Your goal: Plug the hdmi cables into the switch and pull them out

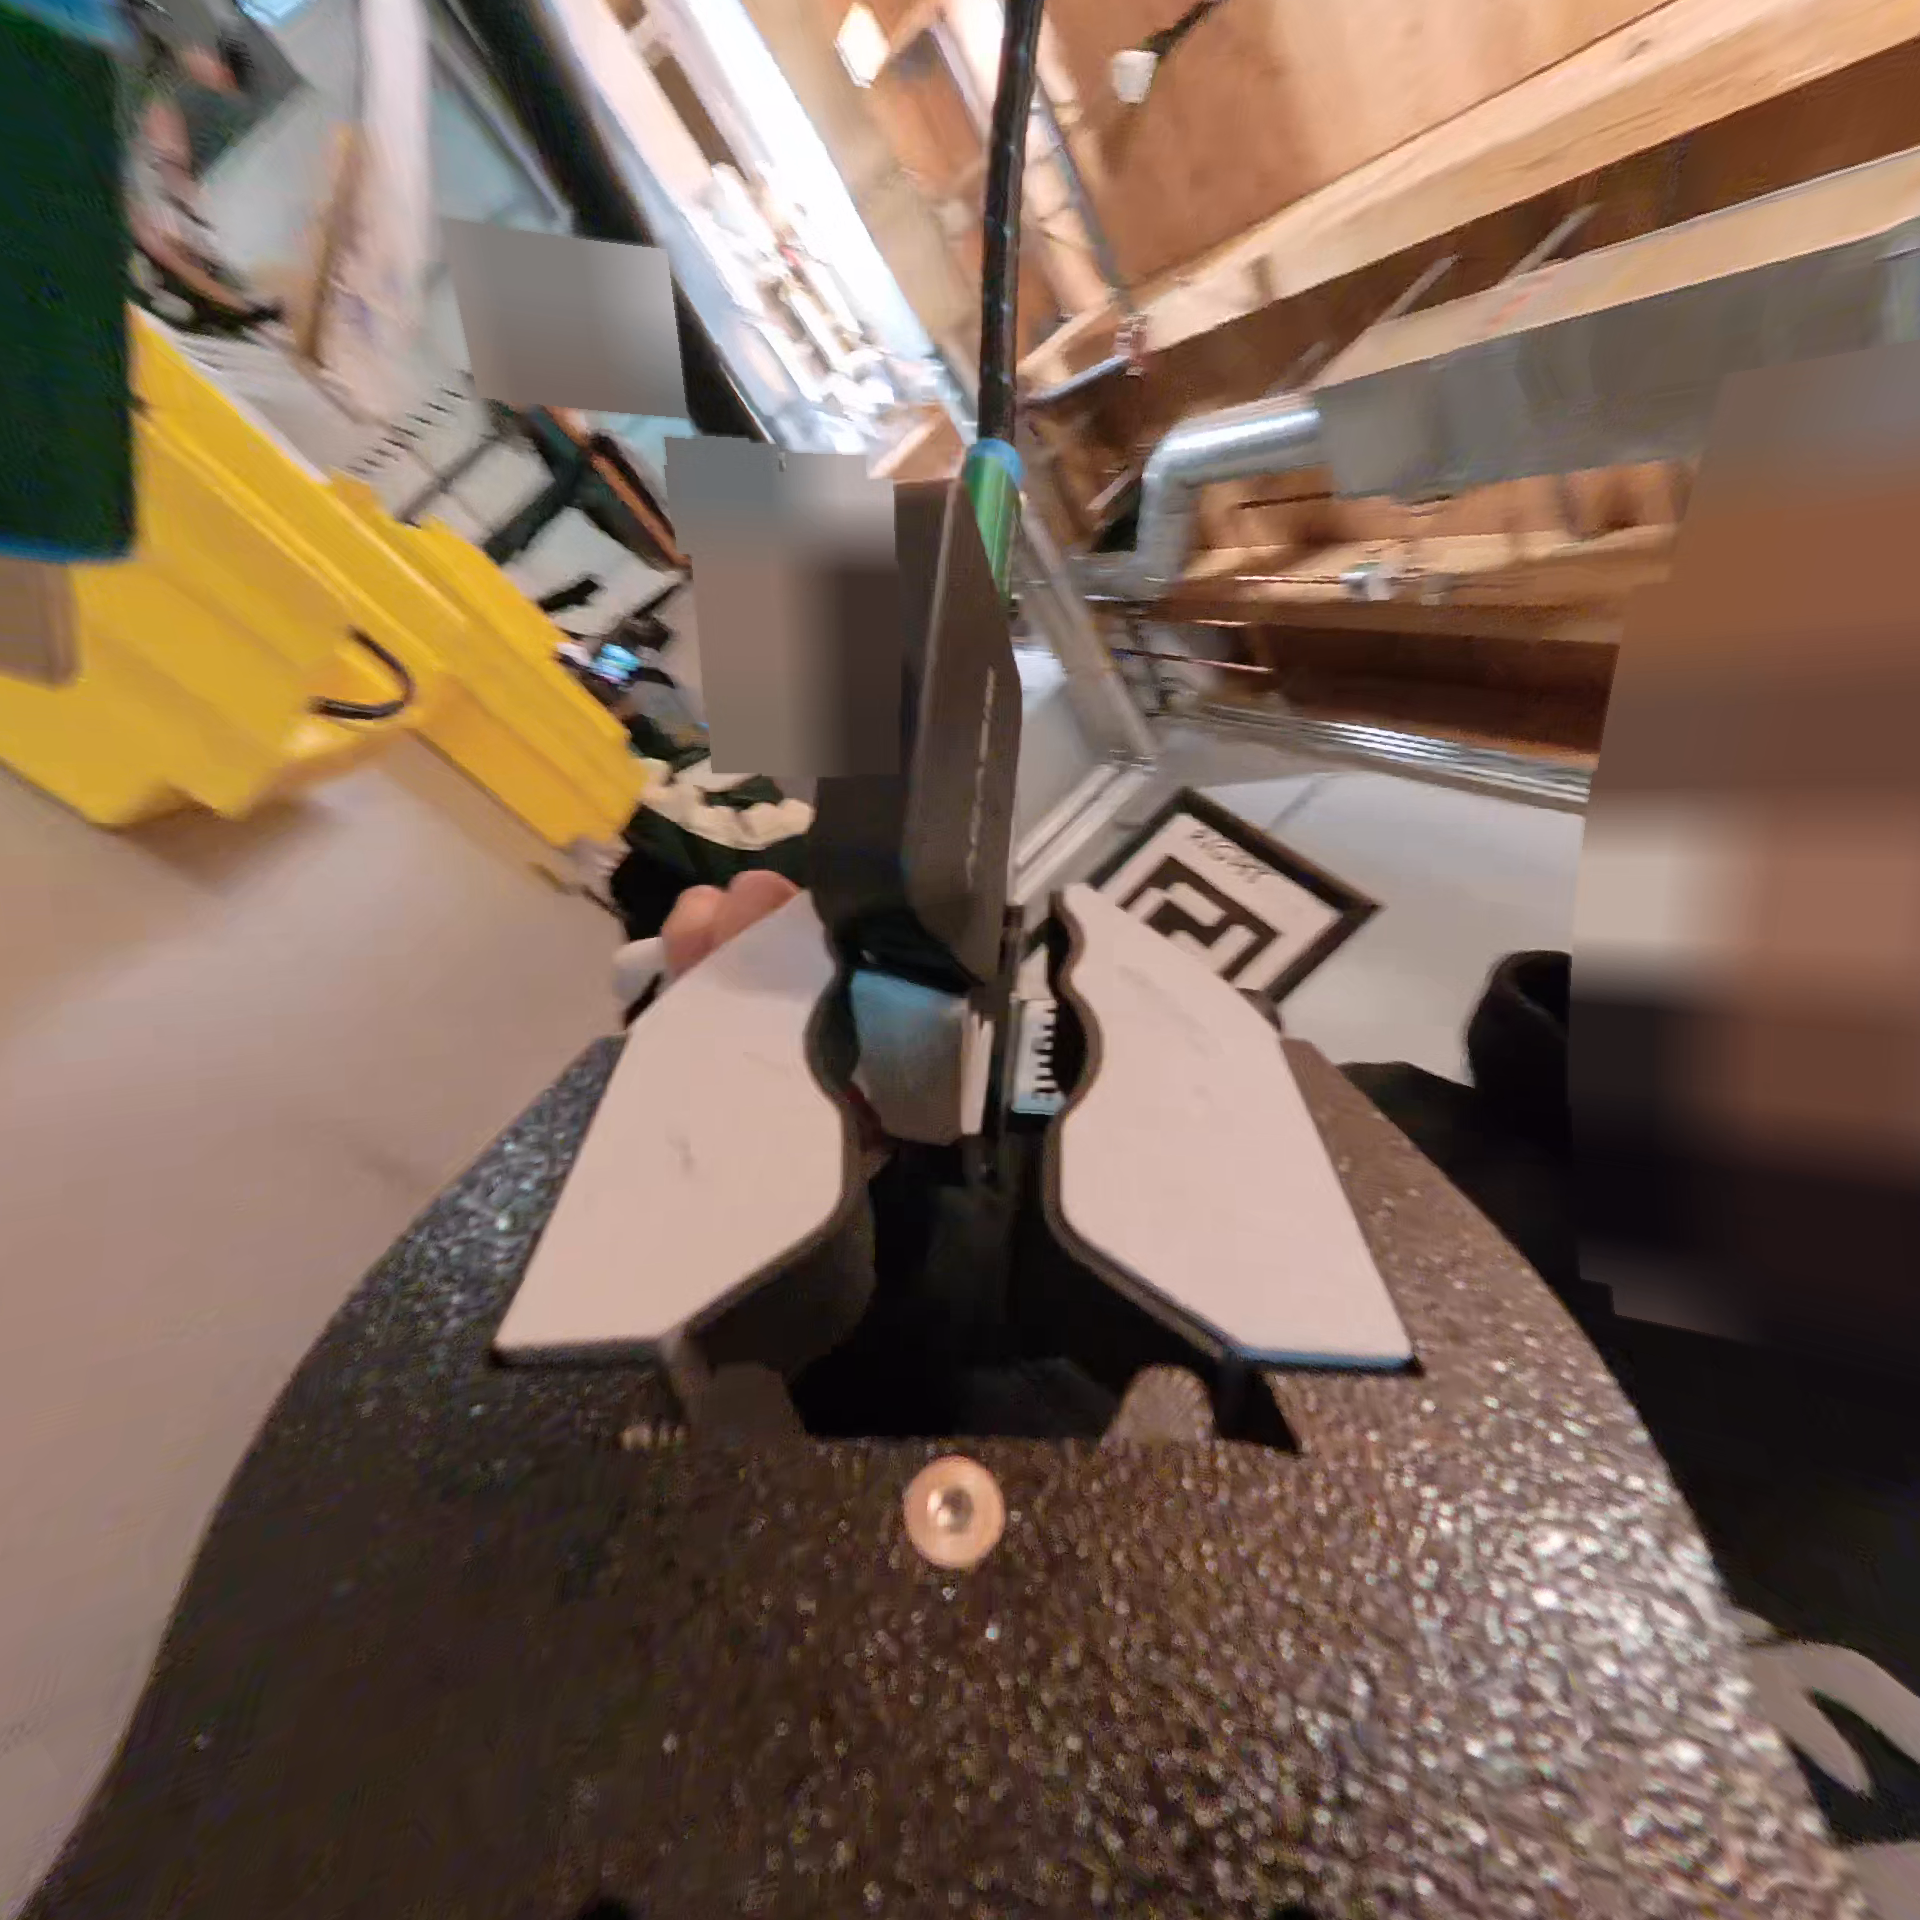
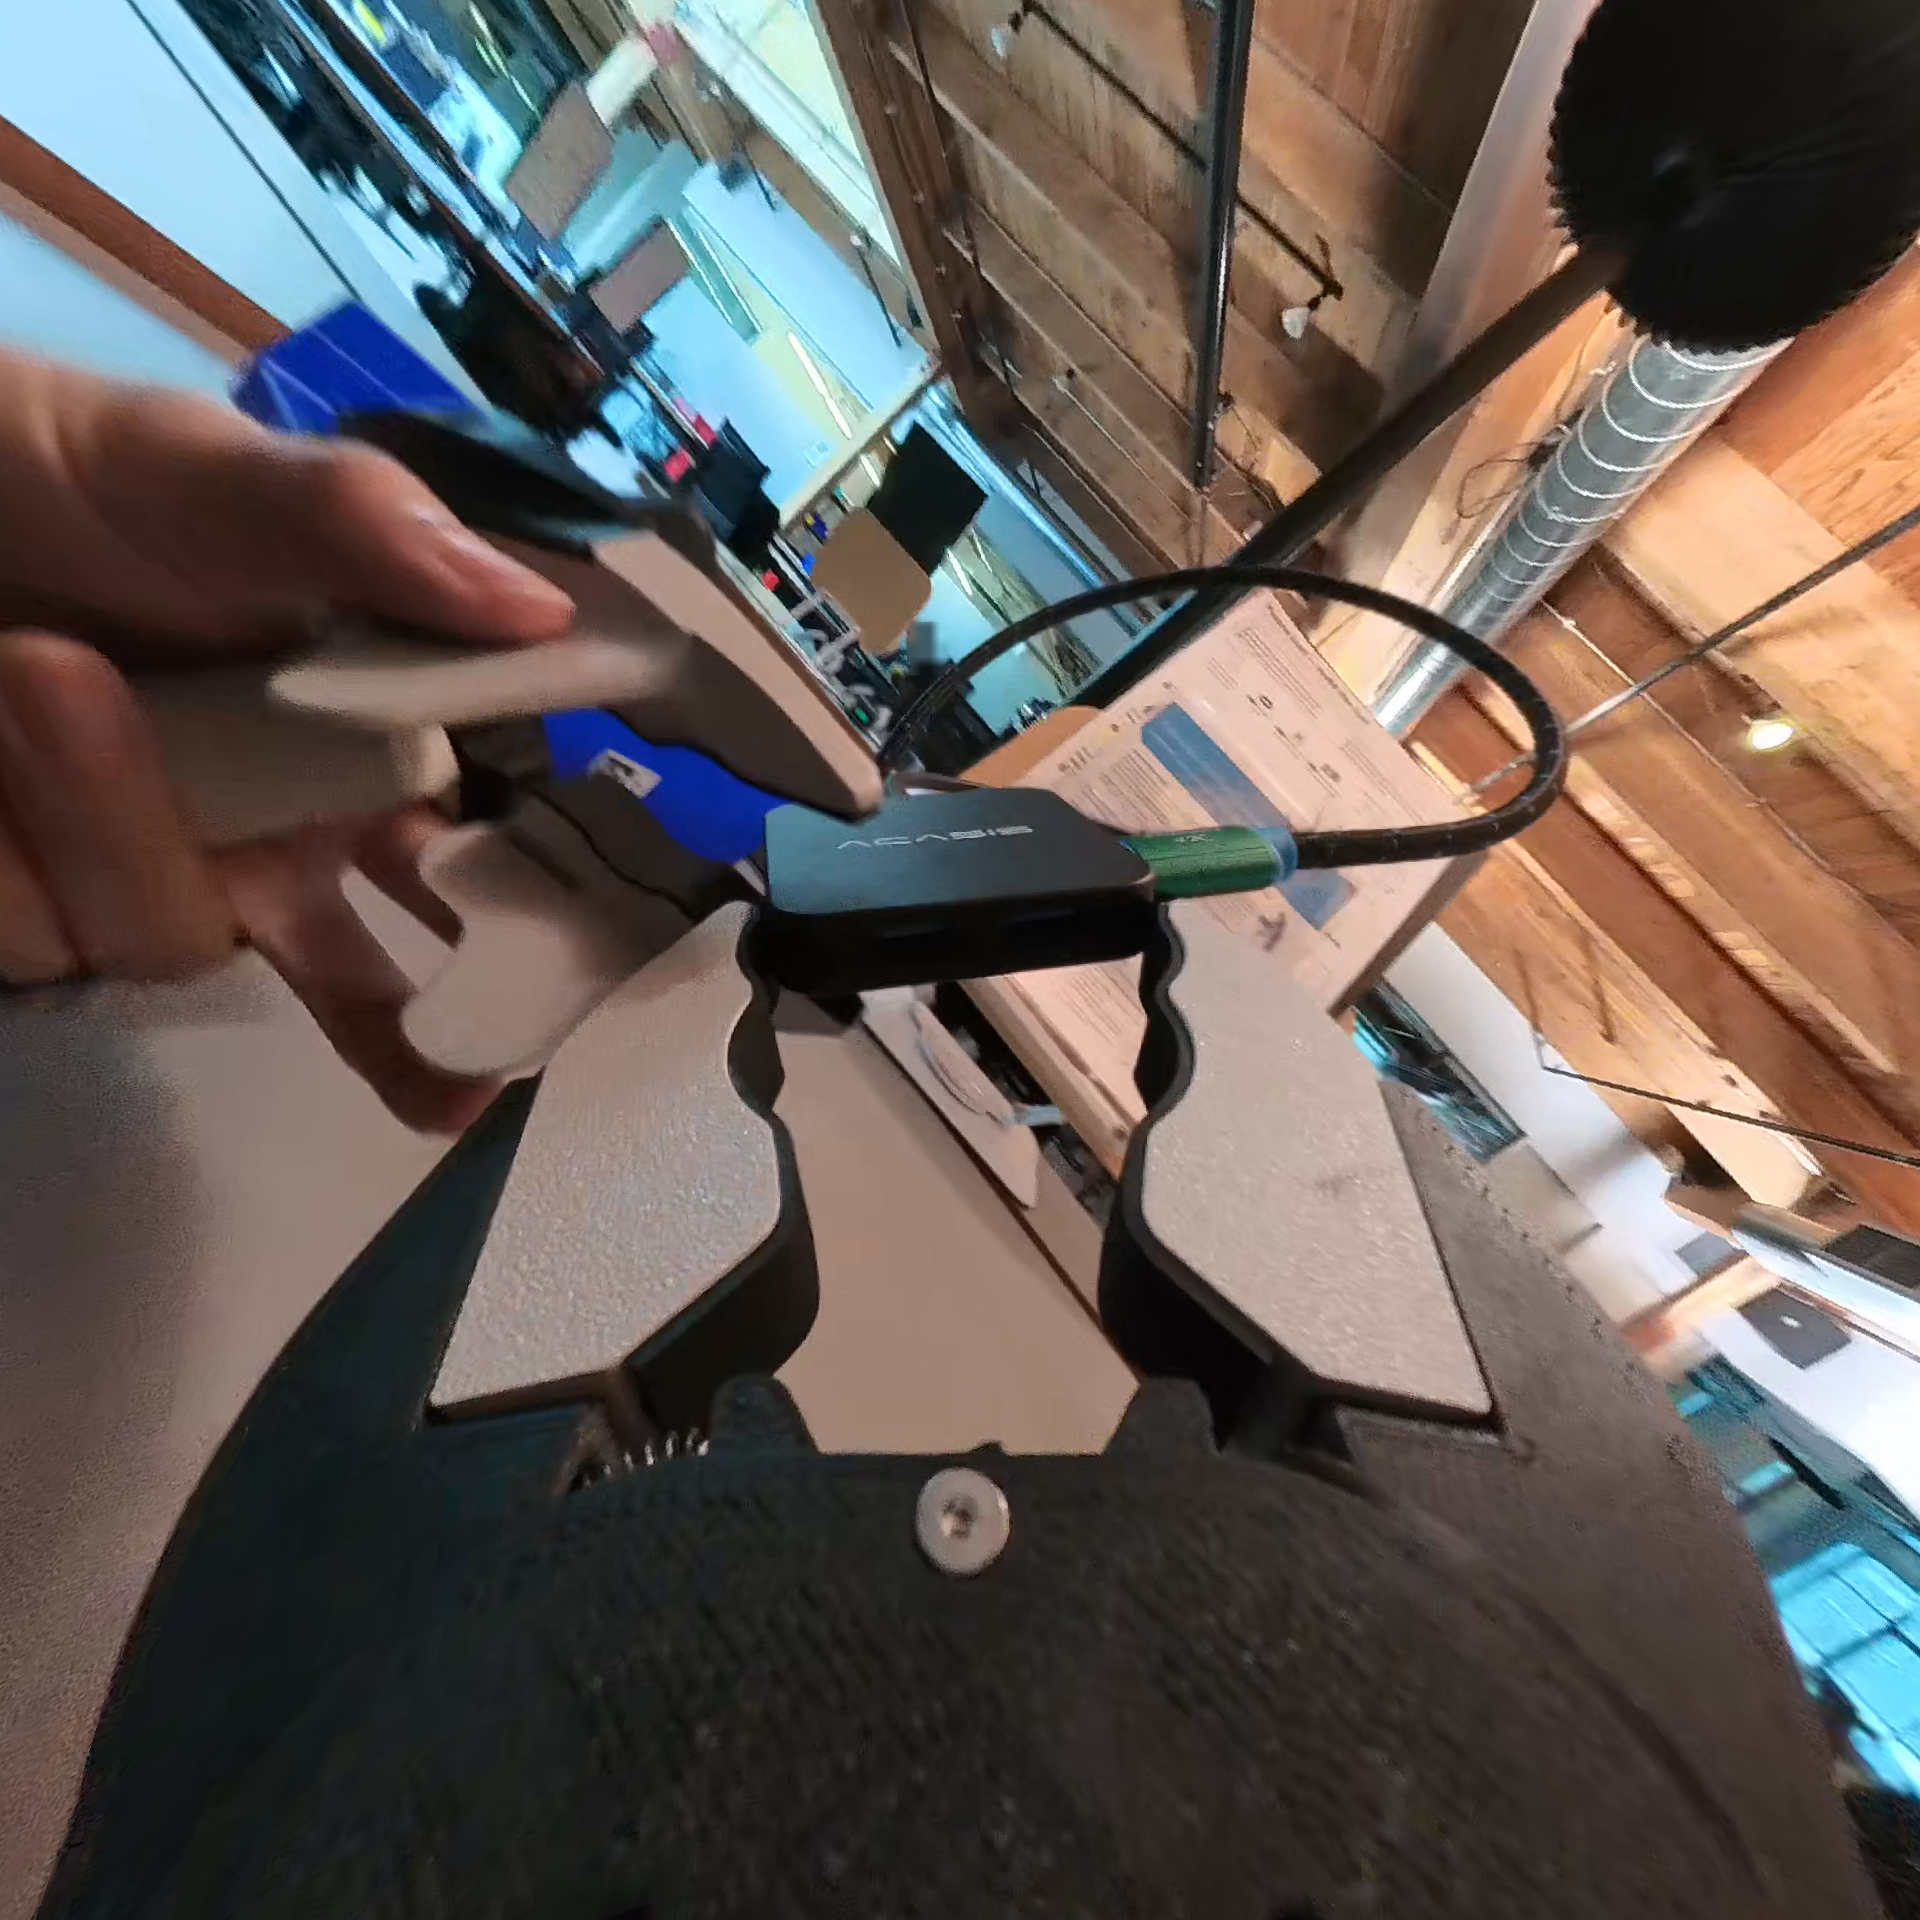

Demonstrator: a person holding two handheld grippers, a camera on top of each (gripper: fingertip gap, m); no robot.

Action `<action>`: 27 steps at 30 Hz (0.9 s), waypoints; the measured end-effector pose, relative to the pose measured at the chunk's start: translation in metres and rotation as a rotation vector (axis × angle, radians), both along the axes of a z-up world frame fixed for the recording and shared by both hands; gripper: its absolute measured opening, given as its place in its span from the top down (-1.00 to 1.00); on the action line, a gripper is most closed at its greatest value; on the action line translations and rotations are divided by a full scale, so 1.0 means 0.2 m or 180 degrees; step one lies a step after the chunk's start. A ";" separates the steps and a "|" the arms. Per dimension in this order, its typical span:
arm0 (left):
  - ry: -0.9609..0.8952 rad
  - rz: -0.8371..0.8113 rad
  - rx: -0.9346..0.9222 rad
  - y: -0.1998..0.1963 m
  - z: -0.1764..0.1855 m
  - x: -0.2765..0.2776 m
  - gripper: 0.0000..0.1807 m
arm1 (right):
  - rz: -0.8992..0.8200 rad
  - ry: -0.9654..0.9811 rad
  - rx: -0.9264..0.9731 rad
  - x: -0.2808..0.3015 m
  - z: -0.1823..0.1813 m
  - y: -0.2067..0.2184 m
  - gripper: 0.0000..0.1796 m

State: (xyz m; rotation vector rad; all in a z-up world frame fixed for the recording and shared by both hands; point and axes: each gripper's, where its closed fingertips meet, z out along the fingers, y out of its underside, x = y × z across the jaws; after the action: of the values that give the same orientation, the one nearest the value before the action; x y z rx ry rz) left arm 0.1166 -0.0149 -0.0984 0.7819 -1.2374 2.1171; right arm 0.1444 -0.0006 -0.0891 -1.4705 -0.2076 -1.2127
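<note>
My right gripper (image 2: pixel 956 940) is clamped on the switch (image 2: pixel 925 847), one finger at each short end, so the flat black box spans my tips with its broad face up and sits clear above the table (image 2: pixel 104 1247). A green plug (image 2: pixel 1205 862) is seated in the switch's right end, and its black braided cable (image 2: pixel 1496 727) arcs up and back to the left behind the box. From my left gripper (image 1: pixel 940 914) the switch appears edge-on, standing just ahead of the tips, with the plug at its far end and the cable running on up out of the picture. My left fingers (image 1: pixel 727 1122) are a narrow gap apart, and the near edge of the switch and a pale block lie in or just past that gap. I cannot tell whether these jaws pinch anything or merely stand there. In the right wrist view the left gripper is blurred, held in a hand (image 2: pixel 156 623), with one fingertip at the switch's near-left corner, touching it or just short of it. Behind that corner is a blue bin (image 2: pixel 665 779), and a printed sheet (image 2: pixel 1247 727) on a board lies beyond the plug. In the left wrist view a yellow bin (image 1: pixel 260 623) stands on the table to the left, and a black-and-white marker (image 1: pixel 1226 914) lies past my right tip.
</note>
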 end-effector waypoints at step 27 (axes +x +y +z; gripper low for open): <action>-0.0617 0.0043 0.1768 0.11 -0.26 -0.04 0.85 | 0.2783 0.4871 0.0537 -0.12 -0.24 0.07 0.84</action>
State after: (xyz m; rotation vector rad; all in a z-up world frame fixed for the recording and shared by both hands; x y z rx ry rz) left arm 0.1093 0.0077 -0.1503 0.8194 -1.9734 1.9054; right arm 0.1194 0.0126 -0.1373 -1.5061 0.2858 0.6889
